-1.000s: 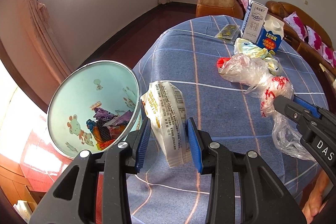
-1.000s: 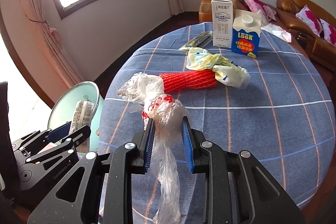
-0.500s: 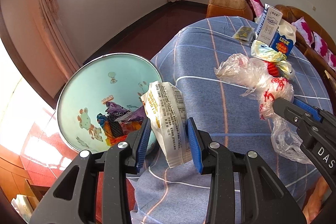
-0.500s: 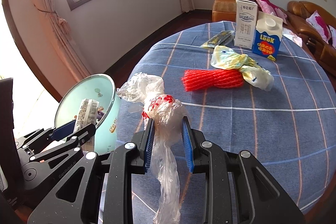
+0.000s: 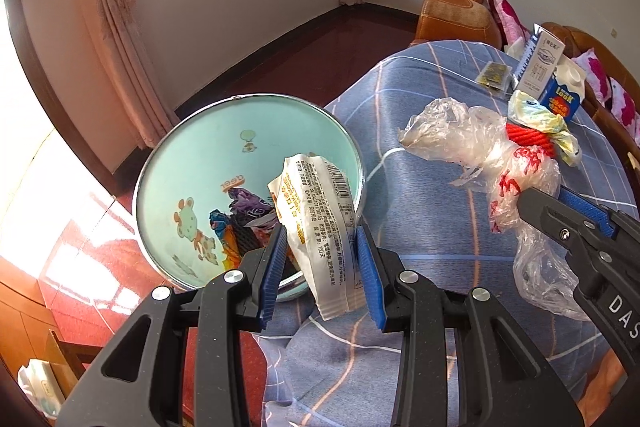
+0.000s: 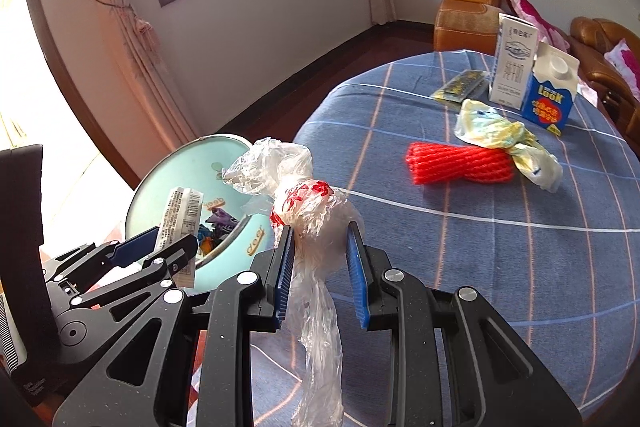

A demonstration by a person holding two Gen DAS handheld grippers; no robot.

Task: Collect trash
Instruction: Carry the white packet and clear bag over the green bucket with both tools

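Both pieces of trash are in mid-carry to the bin (image 5: pixel 192 163), a pale blue pail with wrappers already in its bottom, standing on the floor just beside the edge of the surface (image 5: pixel 420 211). The left tool (image 5: pixel 320 259) is clenched on a white snack wrapper (image 5: pixel 316 219) that hangs over the bin's near rim, while the right tool (image 6: pixel 320 267) is clenched on a crumpled clear plastic bag (image 6: pixel 308 211) above the edge of the surface. Next, I judge, the left tool should let its wrapper fall once it is fully over the opening, then the right one must bring the bag across the rim; a red net sleeve (image 6: pixel 460 163), a yellowish bag (image 6: pixel 496 135) and two cartons (image 6: pixel 532 75) remain.
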